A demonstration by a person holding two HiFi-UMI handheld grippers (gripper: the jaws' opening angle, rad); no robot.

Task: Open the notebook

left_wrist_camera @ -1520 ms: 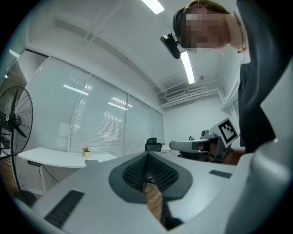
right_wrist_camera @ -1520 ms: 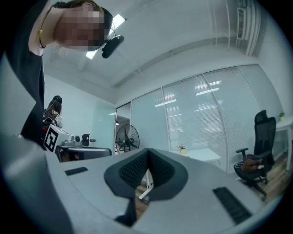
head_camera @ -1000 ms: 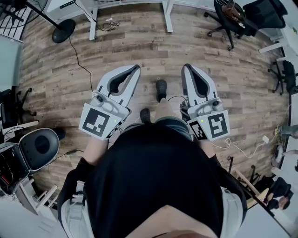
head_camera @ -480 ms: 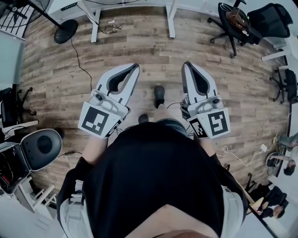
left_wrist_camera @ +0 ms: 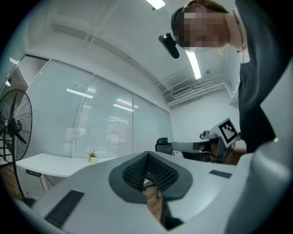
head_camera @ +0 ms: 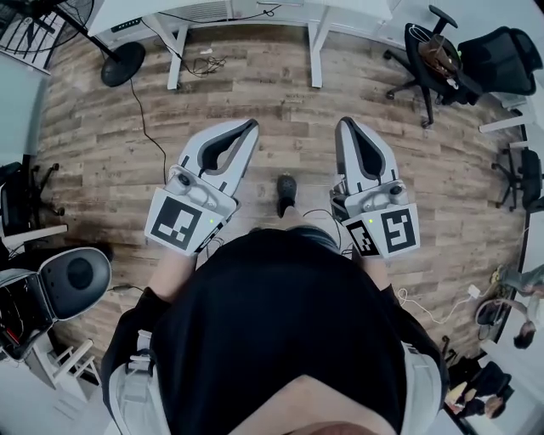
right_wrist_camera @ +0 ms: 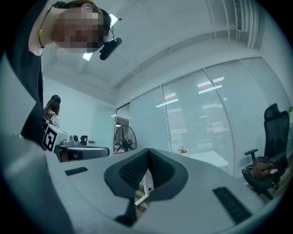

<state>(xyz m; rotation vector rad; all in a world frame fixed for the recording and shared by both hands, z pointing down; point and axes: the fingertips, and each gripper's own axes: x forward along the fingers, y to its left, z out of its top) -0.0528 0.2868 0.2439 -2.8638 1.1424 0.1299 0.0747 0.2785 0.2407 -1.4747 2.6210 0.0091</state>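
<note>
No notebook shows in any view. In the head view my left gripper [head_camera: 252,125] and right gripper [head_camera: 346,122] are held side by side in front of the person's body, pointing forward over the wooden floor. Both are shut, and nothing is between their jaws. In the left gripper view the ribbed pads [left_wrist_camera: 147,156] meet at the tip, and the right gripper [left_wrist_camera: 201,145] shows to the side. The right gripper view shows its pads [right_wrist_camera: 148,154] together in the same way, with the left gripper [right_wrist_camera: 82,150] beside them.
A white desk [head_camera: 246,10] on white legs [head_camera: 317,53] stands ahead, with a small flower pot [left_wrist_camera: 92,155] on it. A fan's base [head_camera: 124,61] and cable are at the far left. An office chair [head_camera: 435,58] is at the far right, and a grey bin-like unit [head_camera: 75,273] at the near left.
The floor has slid toward me and the desk has come further into view at the top as the person walks forward. Both grippers stay shut and keep their places before the body.
</note>
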